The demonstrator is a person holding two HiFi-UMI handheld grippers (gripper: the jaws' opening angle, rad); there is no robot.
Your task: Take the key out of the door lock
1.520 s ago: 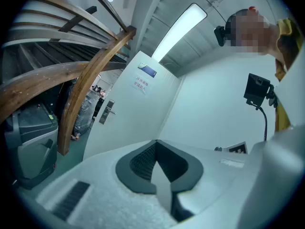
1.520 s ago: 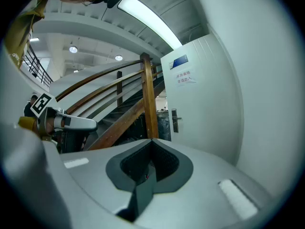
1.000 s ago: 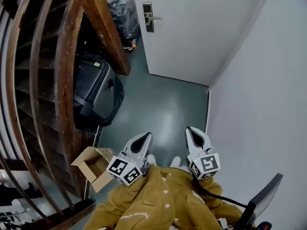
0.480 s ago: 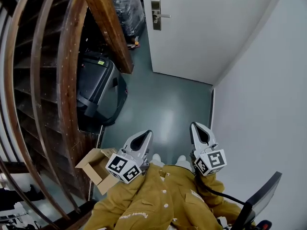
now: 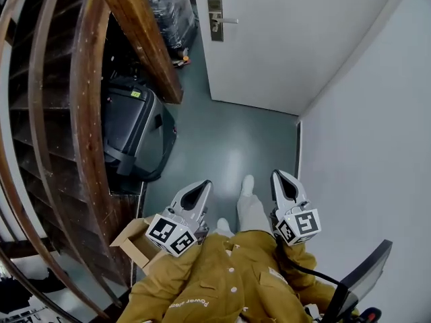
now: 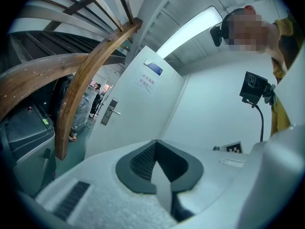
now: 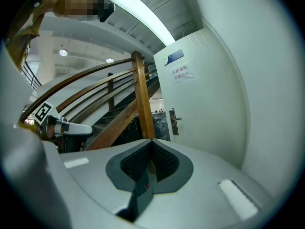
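A white door [image 5: 289, 39] stands ahead at the end of a short corridor. Its metal lock plate with a lever handle [image 5: 215, 19] sits at the door's left edge; the same handle [image 6: 110, 111] [image 7: 174, 119] appears in both gripper views. The key is too small to make out. My left gripper [image 5: 202, 186] and right gripper [image 5: 280, 176] hang low near my jacket, far from the door. Both are shut with nothing between the jaws.
A curved wooden stair rail [image 5: 81, 113] runs along the left. A black case [image 5: 131, 130] rests on the grey-green floor [image 5: 229, 140] beside it. An open cardboard box [image 5: 135, 244] lies by my left side. A white wall [image 5: 377, 133] closes the right.
The view has shifted toward the door, which now looks slightly nearer. A white shoe has stepped forward between the grippers. Both grippers stay shut in about the same place.
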